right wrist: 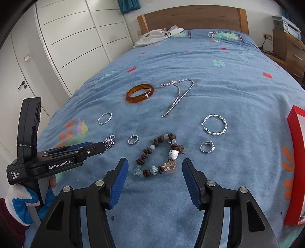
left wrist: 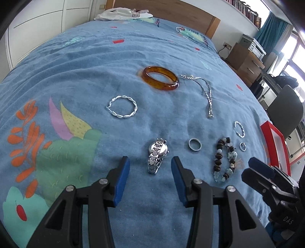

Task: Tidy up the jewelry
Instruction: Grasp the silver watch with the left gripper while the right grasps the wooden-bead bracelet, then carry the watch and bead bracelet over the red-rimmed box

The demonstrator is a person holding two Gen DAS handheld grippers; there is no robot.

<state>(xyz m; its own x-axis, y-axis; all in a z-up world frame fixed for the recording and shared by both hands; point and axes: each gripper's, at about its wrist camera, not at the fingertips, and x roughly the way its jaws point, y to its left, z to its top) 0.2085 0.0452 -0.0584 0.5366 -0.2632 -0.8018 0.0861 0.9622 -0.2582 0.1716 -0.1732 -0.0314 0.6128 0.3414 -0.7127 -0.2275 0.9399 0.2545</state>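
Note:
Jewelry lies spread on a blue bedspread (left wrist: 76,80). My left gripper (left wrist: 150,164) is open, its fingers on either side of a silver watch (left wrist: 157,155), which also shows in the right wrist view (right wrist: 109,143). My right gripper (right wrist: 154,165) is open just in front of a brown bead bracelet (right wrist: 158,154), also seen in the left wrist view (left wrist: 225,159). Farther off lie an amber bangle (left wrist: 160,77), a silver chain (left wrist: 205,89), a twisted silver hoop (left wrist: 123,106), a second hoop (right wrist: 215,125), a plain ring (left wrist: 194,144) and a small ring (right wrist: 207,147).
A red-rimmed tray (right wrist: 294,152) lies at the right edge of the bed. White clothing (right wrist: 158,36) lies by the wooden headboard (right wrist: 190,17). White wardrobe doors (right wrist: 76,38) stand to the left; a wooden dresser (left wrist: 246,61) and black chair (left wrist: 286,114) stand to the right.

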